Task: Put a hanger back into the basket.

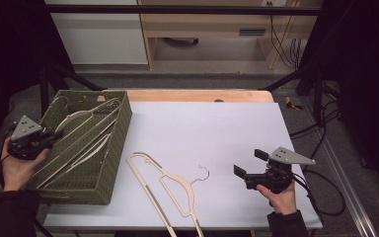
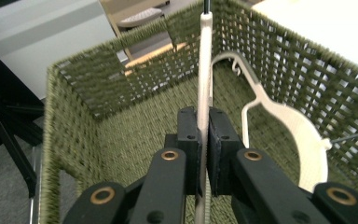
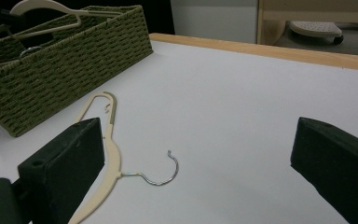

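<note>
- Hanger (image 2: 204, 74) pinched edge-on in left tool (image 2: 204, 140), hanging inside basket (image 2: 74, 112) for stowing.
- Right tool (image 3: 196, 163) wide open, empty, facing hanger on surface (image 3: 107, 154).

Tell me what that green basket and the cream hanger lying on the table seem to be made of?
Green woven basket: looks like plaited fibre or cord, matte, with open gaps in the weave. Cream flat hanger: probably moulded plastic, possibly painted wood, smooth and even-coloured, with a thin shiny metal wire hook.

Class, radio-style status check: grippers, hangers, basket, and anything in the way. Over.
Left gripper shut on a cream hanger over the green basket. Right gripper open, empty. One hanger on the table, nothing blocking it.
</note>
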Action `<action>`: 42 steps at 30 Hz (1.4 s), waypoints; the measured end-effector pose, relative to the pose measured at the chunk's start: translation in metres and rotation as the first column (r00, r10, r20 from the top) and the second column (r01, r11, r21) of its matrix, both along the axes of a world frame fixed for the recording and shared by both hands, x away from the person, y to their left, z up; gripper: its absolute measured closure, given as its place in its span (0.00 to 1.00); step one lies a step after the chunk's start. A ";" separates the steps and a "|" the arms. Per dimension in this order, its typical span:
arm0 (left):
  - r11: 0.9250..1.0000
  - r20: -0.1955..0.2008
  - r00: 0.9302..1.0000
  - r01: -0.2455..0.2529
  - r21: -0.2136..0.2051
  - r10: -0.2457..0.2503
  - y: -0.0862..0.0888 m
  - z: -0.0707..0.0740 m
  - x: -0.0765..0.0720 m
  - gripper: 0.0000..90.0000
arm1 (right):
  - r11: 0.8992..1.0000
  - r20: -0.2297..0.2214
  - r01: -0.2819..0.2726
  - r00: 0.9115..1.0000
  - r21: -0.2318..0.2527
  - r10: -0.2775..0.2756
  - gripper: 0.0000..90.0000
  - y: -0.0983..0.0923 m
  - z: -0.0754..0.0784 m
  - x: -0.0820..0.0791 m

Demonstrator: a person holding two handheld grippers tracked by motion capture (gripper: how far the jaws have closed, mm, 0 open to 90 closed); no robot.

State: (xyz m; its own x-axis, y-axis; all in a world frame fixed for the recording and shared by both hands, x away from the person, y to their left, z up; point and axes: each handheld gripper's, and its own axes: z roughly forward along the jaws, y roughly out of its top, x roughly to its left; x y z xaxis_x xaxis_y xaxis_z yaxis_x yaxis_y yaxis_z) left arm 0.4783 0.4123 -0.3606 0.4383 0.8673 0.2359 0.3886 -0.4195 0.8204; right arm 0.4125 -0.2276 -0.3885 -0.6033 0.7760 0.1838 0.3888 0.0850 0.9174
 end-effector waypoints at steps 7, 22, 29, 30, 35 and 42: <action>1.000 -0.038 0.999 0.008 -0.004 -0.009 -0.005 -0.017 0.003 0.95 | 1.000 0.000 -0.006 1.000 -0.003 0.006 0.04 0.001 -0.001 0.000; 0.995 -0.251 0.964 0.098 0.017 -0.090 -0.015 -0.030 0.004 0.90 | 1.000 -0.005 -0.023 1.000 -0.013 0.023 0.04 0.005 -0.003 0.001; 0.990 -0.319 0.940 0.140 0.028 -0.124 -0.022 -0.036 0.006 0.84 | 1.000 -0.009 -0.024 1.000 -0.011 0.024 0.05 0.008 -0.003 0.001; 0.990 -0.324 0.938 0.140 0.027 -0.124 -0.022 -0.036 0.006 0.83 | 0.999 -0.006 -0.028 1.000 -0.017 0.028 0.05 0.007 -0.004 0.001; 0.985 -0.338 0.929 0.168 0.030 -0.148 -0.023 -0.034 0.006 0.73 | 1.000 -0.009 -0.024 1.000 -0.011 0.024 0.05 0.009 -0.004 0.001; 0.978 -0.316 0.929 0.206 0.015 -0.191 -0.024 -0.031 0.003 0.66 | 0.999 -0.014 -0.037 0.999 -0.013 0.036 0.05 0.011 -0.005 0.001</action>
State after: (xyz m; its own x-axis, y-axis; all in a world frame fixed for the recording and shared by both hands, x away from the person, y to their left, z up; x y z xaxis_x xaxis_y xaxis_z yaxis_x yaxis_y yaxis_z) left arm 0.4818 0.3884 -0.3917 0.6582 0.7464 0.0986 0.5259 -0.5495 0.6492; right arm 0.4135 -0.2168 -0.3931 -0.6287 0.7560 0.1821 0.3976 0.1113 0.9108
